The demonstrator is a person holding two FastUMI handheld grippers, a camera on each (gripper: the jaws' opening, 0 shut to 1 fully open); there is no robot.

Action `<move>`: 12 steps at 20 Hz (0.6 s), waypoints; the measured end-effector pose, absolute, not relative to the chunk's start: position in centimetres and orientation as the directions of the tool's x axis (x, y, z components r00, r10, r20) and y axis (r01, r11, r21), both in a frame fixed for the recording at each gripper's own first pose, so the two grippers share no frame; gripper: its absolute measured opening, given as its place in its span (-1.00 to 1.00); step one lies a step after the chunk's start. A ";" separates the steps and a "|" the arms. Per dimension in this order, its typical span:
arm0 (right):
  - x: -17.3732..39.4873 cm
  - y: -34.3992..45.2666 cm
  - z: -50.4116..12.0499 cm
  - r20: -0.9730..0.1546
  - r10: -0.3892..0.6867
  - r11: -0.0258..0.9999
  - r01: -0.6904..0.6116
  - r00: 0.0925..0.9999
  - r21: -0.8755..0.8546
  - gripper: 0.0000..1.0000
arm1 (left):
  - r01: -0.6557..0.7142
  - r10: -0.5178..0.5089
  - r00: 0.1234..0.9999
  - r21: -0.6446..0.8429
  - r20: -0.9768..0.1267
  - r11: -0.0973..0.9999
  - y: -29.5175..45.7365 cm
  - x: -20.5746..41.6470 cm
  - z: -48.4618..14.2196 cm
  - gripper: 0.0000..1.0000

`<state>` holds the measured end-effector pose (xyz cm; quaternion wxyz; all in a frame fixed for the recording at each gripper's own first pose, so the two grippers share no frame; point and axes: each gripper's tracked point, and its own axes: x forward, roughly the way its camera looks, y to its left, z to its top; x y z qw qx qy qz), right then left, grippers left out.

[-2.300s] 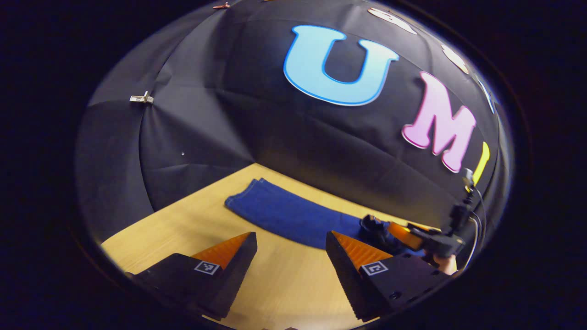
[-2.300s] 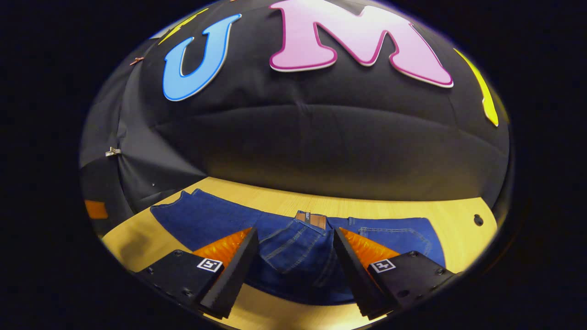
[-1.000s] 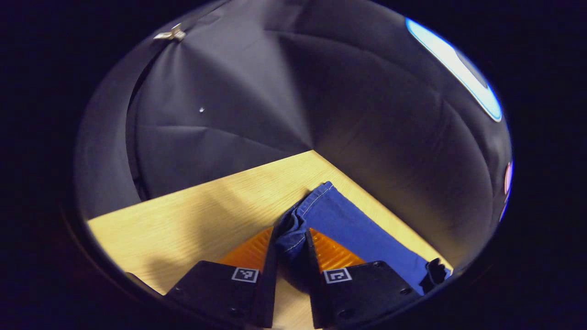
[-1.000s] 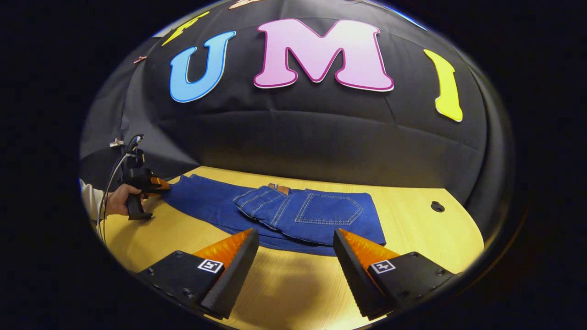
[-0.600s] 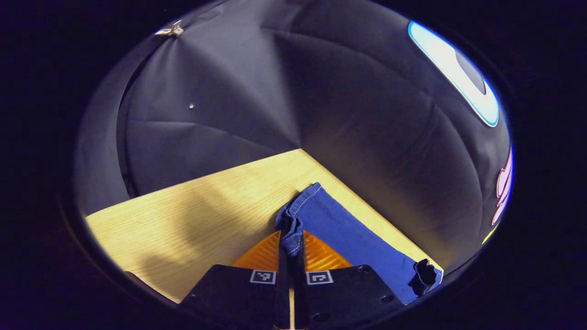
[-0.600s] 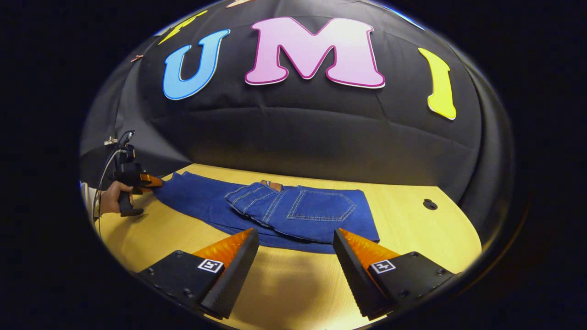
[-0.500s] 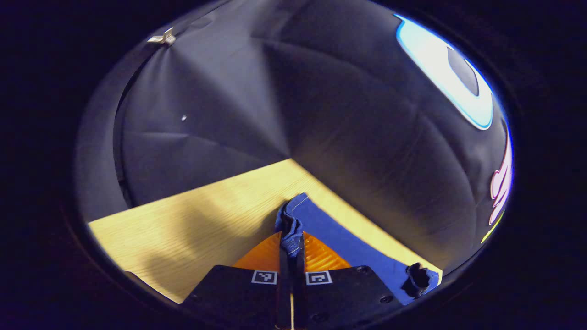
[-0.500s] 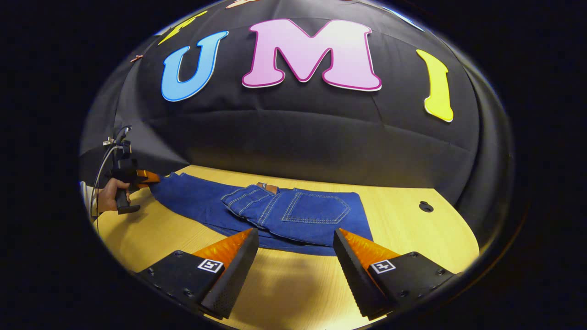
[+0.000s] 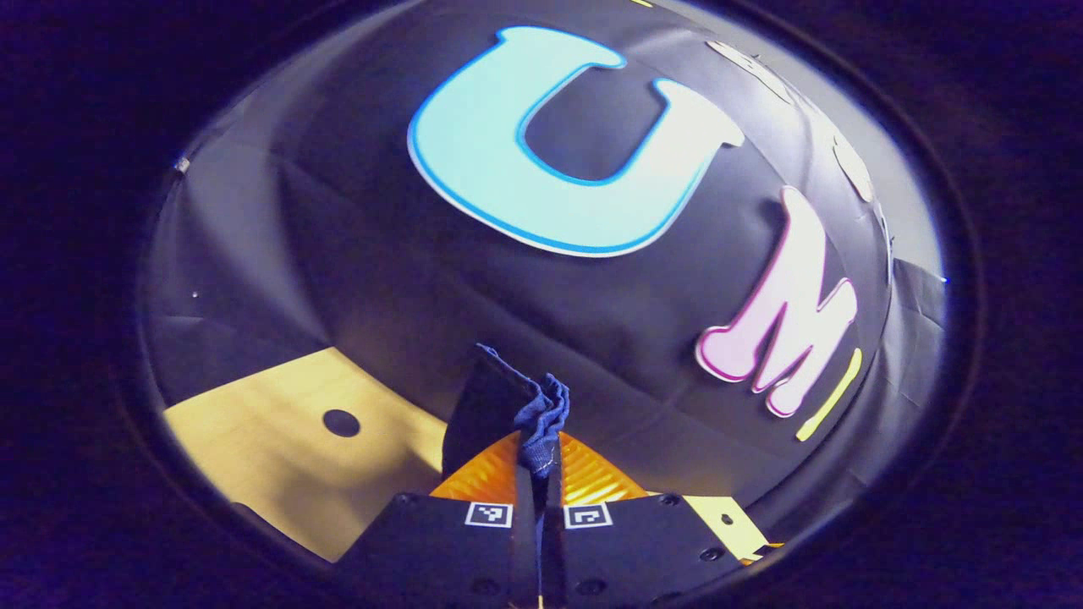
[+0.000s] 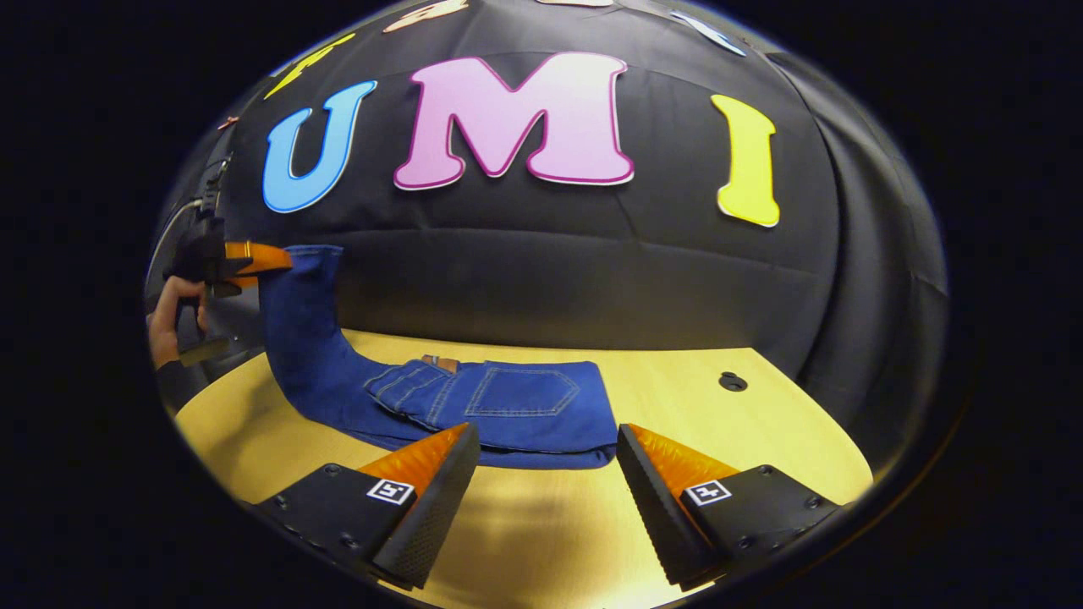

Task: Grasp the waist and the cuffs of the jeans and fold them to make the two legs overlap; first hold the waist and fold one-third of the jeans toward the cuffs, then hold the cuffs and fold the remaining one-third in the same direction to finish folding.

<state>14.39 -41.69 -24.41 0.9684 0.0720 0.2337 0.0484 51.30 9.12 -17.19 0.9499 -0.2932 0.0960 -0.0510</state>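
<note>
The blue jeans (image 10: 499, 406) lie on the wooden table (image 10: 761, 431), waist end folded over the legs with a back pocket facing up. My left gripper (image 9: 538, 474) is shut on the bunched cuffs (image 9: 543, 414). In the right gripper view that left gripper (image 10: 254, 256) hangs high at the far left, held by a hand (image 10: 165, 317), and the legs (image 10: 296, 321) rise from the table up to it. My right gripper (image 10: 546, 457) stands open above the table's near side, in front of the folded waist, with nothing between its fingers.
A round hole (image 10: 733, 381) sits in the table to the right of the jeans, and a round hole (image 9: 342, 422) appears on the table in the left gripper view. The black cloth wall closes the back and sides. Bare wood lies around the right gripper.
The left gripper closed on the cuffs and has lifted them high off the table, swinging its view around. The right gripper let go of the waist and drew back, staying open.
</note>
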 end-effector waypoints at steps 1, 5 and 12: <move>14.1 -42.6 -24.3 -0.442 0.113 0.987 -0.048 0.890 0.156 0.99 | 0.089 -0.199 0.971 -0.572 -0.132 0.815 6.0 50.9 -15.9 -0.84; 12.3 -46.9 -24.6 -0.449 0.039 0.993 0.017 0.893 0.120 0.99 | 0.250 -0.392 0.914 -0.611 -0.106 0.751 -9.0 50.6 -14.4 -0.85; 6.0 -51.2 -27.0 -0.521 -0.037 0.982 0.128 0.853 0.141 0.99 | 0.239 -0.534 0.811 -0.696 -0.241 0.677 -24.1 50.0 -23.0 -0.84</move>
